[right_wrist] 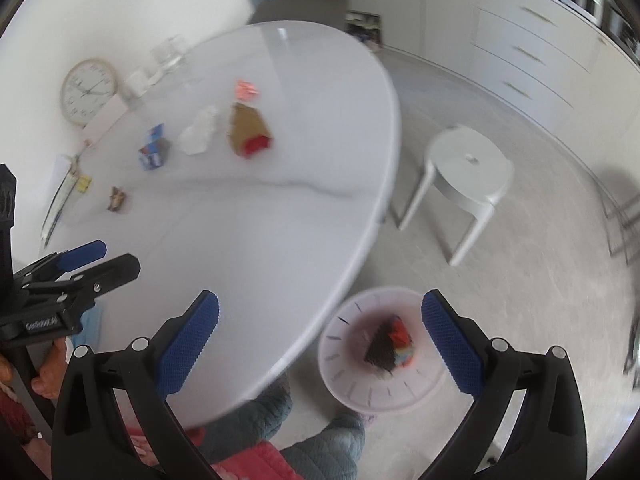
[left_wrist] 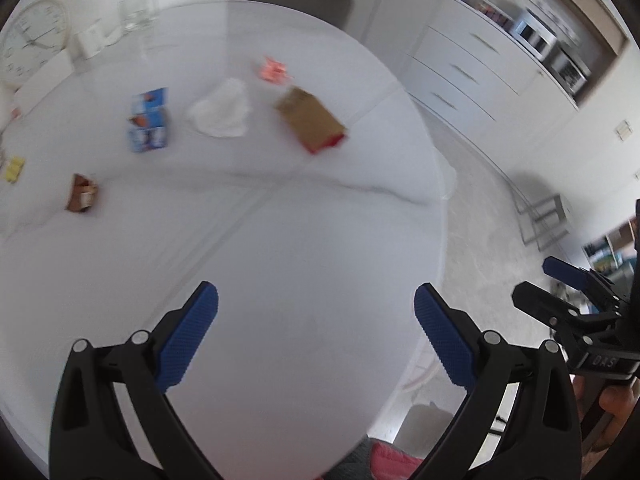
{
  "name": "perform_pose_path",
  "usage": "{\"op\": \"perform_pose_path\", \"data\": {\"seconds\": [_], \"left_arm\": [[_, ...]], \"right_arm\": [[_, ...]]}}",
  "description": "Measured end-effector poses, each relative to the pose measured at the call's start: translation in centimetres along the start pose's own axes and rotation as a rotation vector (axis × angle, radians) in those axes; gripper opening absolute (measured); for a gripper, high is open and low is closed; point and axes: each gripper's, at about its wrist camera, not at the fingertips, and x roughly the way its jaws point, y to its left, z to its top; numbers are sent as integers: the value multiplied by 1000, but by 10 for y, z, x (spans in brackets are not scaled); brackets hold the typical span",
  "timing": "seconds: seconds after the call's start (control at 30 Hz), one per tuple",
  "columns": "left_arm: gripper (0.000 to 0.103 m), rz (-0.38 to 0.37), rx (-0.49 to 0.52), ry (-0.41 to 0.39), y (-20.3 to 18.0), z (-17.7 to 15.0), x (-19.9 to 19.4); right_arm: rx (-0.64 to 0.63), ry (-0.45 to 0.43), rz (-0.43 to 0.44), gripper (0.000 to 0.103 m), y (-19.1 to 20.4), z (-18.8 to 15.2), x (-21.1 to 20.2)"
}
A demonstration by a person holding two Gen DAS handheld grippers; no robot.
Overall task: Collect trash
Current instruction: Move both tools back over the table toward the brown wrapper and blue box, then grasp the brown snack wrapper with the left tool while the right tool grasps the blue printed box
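L gripper (left_wrist: 316, 336): jaws spread wide, nothing held, above round white marble-look table (left_wrist: 280, 240). Ahead of jaws, L to R: brown wrapper (left_wrist: 82, 193), blue-white carton (left_wrist: 150, 122), white crumpled tissue (left_wrist: 220, 110), brown-red paper bag (left_wrist: 310, 120). R gripper (right_wrist: 320, 340): jaws released, empty; white slotted plastic bin (right_wrist: 344, 364) w/ coloured trash seen between them.

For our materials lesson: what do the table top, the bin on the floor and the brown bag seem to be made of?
Table top: glossy white stone or a look-alike, going by the grey veins and reflections.
Bin: probably thin, translucent white plastic with slotted walls.
Brown bag: matte kraft paper, apparently, with a red end; blur leaves this uncertain.
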Motion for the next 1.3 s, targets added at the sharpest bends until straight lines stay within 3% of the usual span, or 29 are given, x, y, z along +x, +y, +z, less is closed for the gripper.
{"op": "perform_pose_path", "data": {"seconds": [0.37, 0.7, 0.97, 1.07, 1.17, 1.3], "left_arm": [[94, 198, -195, -86, 137, 29, -3], [94, 340, -349, -89, 236, 62, 45], [90, 370, -355, -24, 265, 77, 92], [83, 372, -365, -7, 271, 77, 99], [68, 375, -360, 3, 274, 78, 106], [66, 367, -346, -9, 276, 78, 106]], "right_arm": [[-187, -14, 111, 101, 101, 87, 64], [-250, 15, 117, 101, 162, 147, 137], [-288, 66, 132, 101, 181, 170, 182], [-298, 80, 135, 101, 182, 174, 192], [-299, 82, 138, 101, 182, 177, 197], [-311, 79, 141, 101, 180, 177, 201]]}}
